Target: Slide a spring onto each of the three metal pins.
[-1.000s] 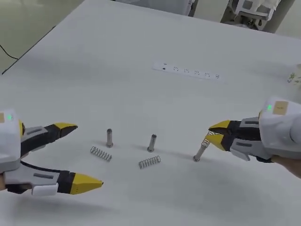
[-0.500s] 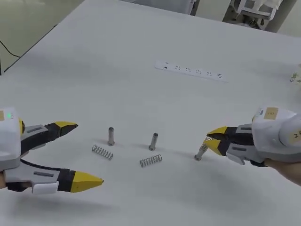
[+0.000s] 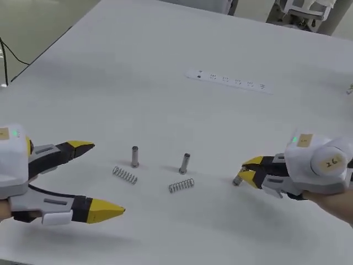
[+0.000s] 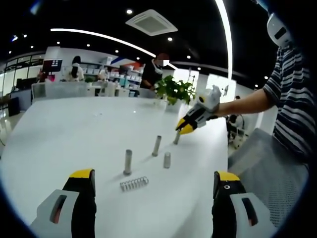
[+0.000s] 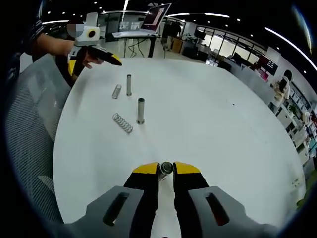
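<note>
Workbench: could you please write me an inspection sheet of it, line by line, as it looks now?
Surface: white tabletop, flat.
Job's things: left grey metal pin and middle grey metal pin upright, bare; left steel coil spring and middle steel coil spring lying loose beside them; third metal pin leaning, its top between the right jaws; whether it carries a spring, cannot tell.
Clutter: white power strip.
Grippers: left gripper open, holding nothing; right gripper shut on the third metal pin.
Cables: black cable beyond the table's left edge.
Surroundings: green plant, people behind.
</note>
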Motion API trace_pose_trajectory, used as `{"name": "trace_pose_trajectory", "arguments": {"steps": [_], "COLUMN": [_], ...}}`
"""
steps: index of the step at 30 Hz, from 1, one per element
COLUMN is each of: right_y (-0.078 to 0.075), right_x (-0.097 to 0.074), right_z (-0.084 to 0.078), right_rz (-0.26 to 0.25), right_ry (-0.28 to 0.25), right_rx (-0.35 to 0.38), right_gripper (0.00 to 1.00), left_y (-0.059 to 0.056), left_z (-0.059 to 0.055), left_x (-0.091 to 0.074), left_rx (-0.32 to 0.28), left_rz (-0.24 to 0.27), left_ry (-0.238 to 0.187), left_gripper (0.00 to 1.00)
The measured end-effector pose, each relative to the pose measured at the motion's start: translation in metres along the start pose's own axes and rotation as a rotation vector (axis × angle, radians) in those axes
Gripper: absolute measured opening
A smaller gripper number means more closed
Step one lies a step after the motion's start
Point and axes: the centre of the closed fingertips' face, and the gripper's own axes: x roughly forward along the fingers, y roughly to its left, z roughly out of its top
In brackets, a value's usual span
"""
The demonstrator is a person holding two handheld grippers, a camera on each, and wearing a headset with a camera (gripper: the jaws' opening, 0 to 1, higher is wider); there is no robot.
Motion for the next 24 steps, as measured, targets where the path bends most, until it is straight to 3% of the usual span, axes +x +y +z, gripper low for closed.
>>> {"name": "trace_pose_trajectory", "arguments": {"steps": [15, 24], "right_y": [-0.001, -0.003], "right_x": [-0.005, -0.022], "right_z": [0.008, 0.027], "right_rz": [-0.010, -0.021], "right_ry": [-0.034, -0.121], "right_rx": [0.041, 0.109], "right_gripper": [0.11, 0.11], "left_y": [-0.002, -0.002], "left_z": [0.004, 0.006], "left_x": [0.001, 0.001], "left_rx": [0.004, 0.009], "left_rz": [-0.005, -0.008], "left_ry": [-0.004, -0.003], "left_gripper": [0.96, 0.96]}}
